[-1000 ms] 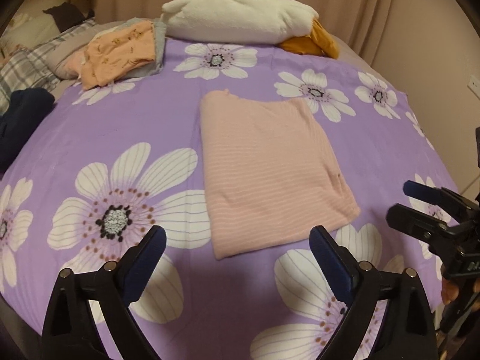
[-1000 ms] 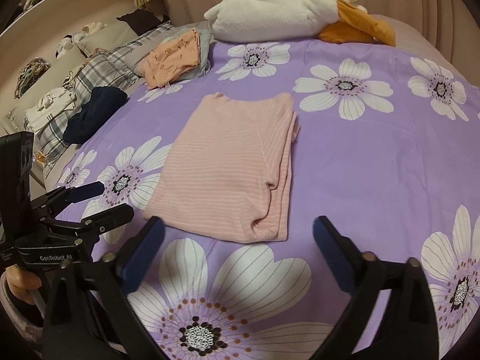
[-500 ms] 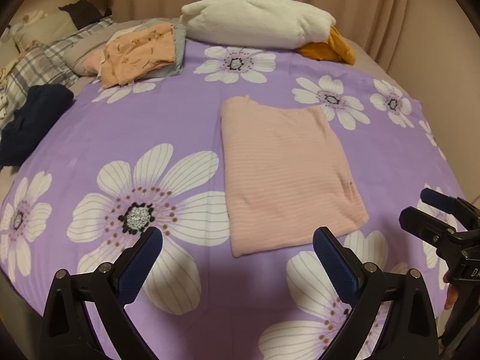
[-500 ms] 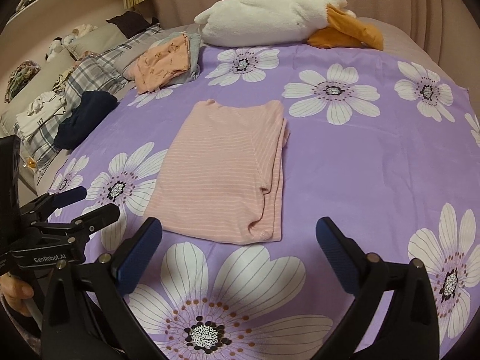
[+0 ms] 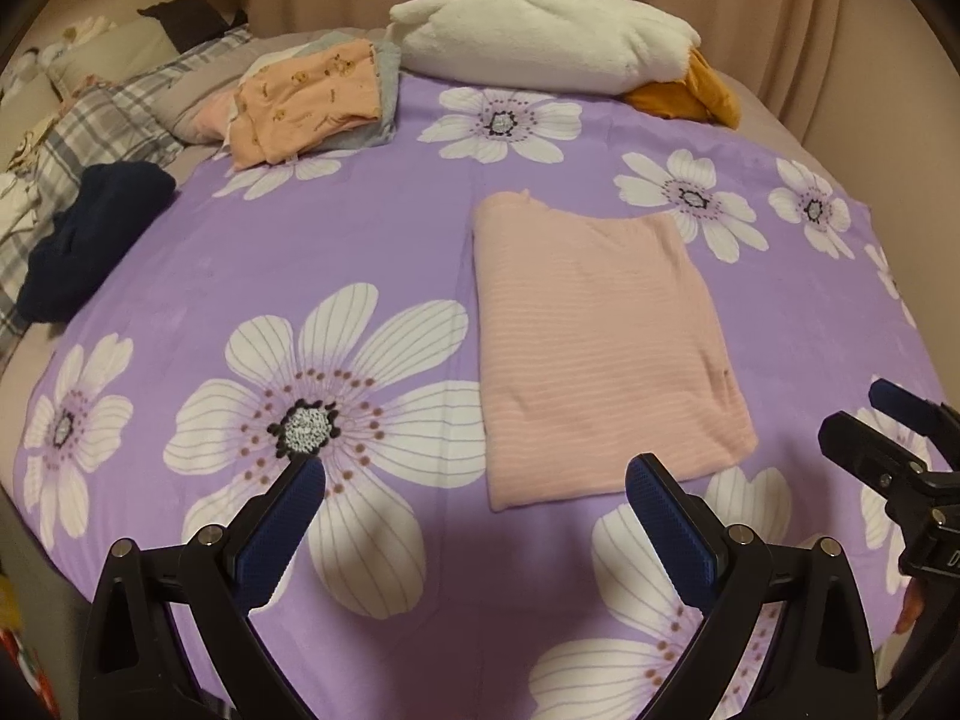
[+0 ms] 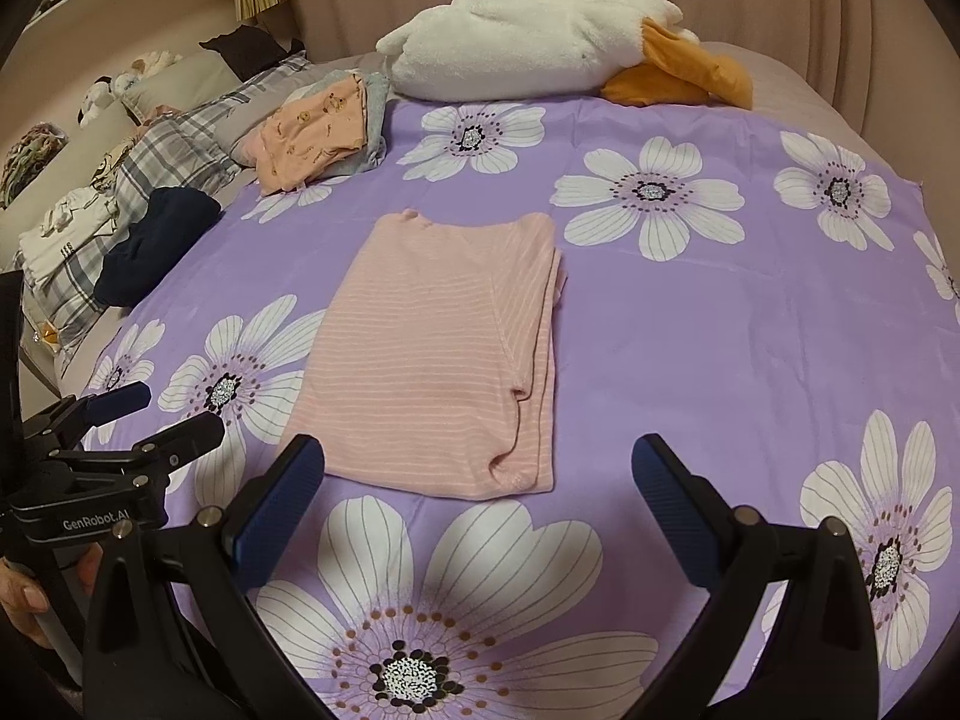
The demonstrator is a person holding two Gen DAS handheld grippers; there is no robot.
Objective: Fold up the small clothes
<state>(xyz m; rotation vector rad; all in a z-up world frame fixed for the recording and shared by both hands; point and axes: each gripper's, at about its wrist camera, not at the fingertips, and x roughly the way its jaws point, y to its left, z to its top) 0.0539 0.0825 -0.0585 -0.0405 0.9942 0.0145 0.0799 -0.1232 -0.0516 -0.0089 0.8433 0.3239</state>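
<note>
A pink striped garment [image 5: 594, 336] [image 6: 444, 354] lies flat on the purple flowered bedspread [image 5: 300, 240] [image 6: 690, 330], folded into a tall rectangle. My left gripper [image 5: 474, 498] hovers open just short of its near edge, nothing between its fingers. My right gripper [image 6: 477, 468] also stands open, empty, before the garment's near edge. Each gripper shows in the other's view: the right one [image 5: 882, 420] at the right edge, the left one [image 6: 150, 414] at the left edge, held by a hand [image 6: 24, 600].
A stack of folded clothes topped by an orange printed piece [image 5: 306, 99] [image 6: 318, 123] sits far left. A white and orange plush [image 5: 552, 45] [image 6: 540, 42] lies at the head. A dark navy garment [image 5: 90, 240] [image 6: 156, 240] and plaid bedding [image 6: 150, 162] lie along the left side.
Both grippers have drawn back a little toward me and drifted left, so the pink garment sits farther away. Both stay open and empty.
</note>
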